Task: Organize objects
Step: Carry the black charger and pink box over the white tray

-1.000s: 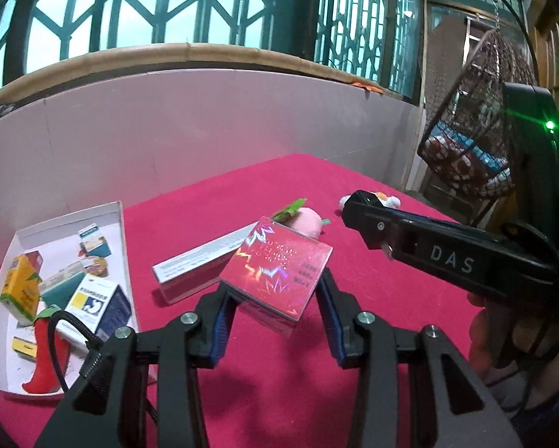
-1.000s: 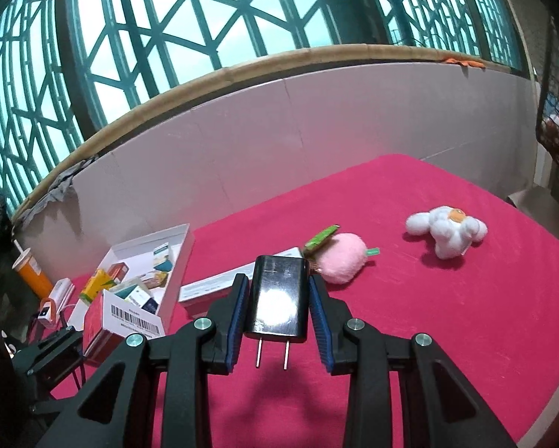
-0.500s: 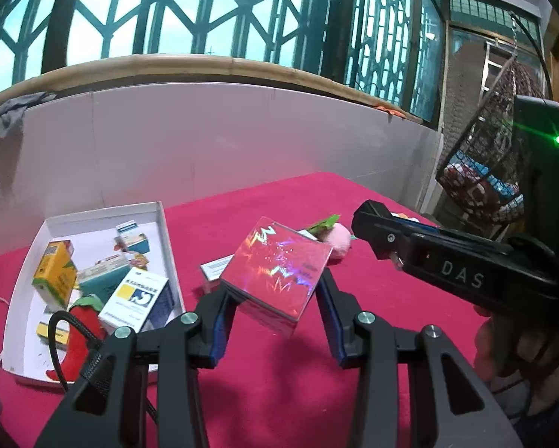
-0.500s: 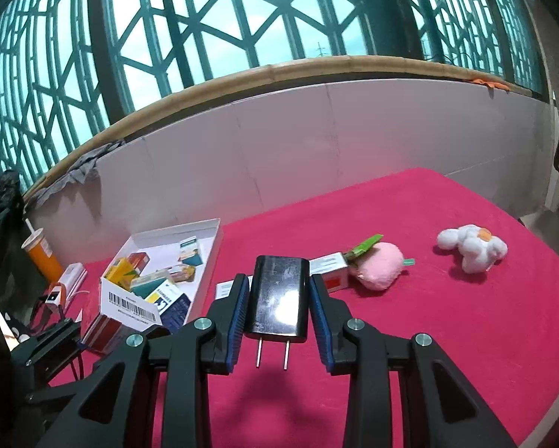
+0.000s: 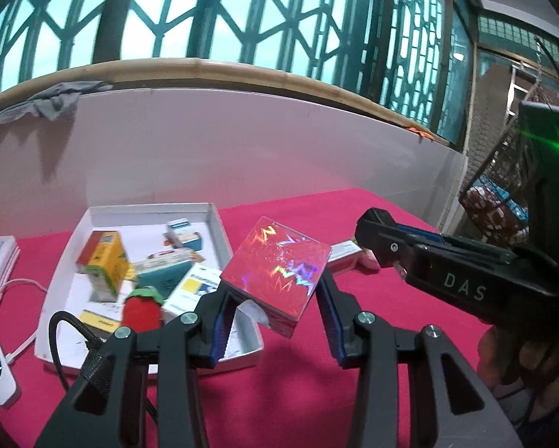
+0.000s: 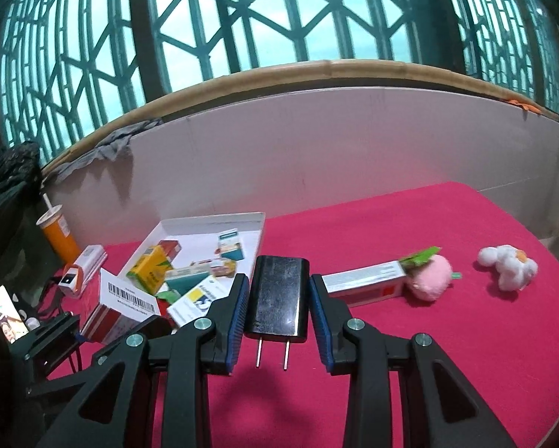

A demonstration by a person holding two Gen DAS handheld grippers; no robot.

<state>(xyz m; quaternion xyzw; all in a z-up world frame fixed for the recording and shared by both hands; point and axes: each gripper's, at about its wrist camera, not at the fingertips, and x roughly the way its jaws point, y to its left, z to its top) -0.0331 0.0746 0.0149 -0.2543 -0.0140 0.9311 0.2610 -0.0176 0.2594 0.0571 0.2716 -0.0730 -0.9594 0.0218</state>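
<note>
Tray (image 5: 219,224) ahead: we judge the step is carrying both items to it. Left claw (image 5: 275,321) clenched on the foil box (image 5: 279,272), tilted, hanging over the tray's near corner. Right claw (image 6: 279,313) grips the charger (image 6: 279,298), prongs toward us, above the bench (image 6: 429,336) short of the tray. Both point gently downward. We should lower over a bare patch of tray, level the box, then release.

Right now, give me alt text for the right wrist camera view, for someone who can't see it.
The right gripper holds a black charger, prongs pointing down, above a red tablecloth. Behind it to the left a white tray holds small boxes; to the right lie a long box, a pink plush and a white plush.
</note>
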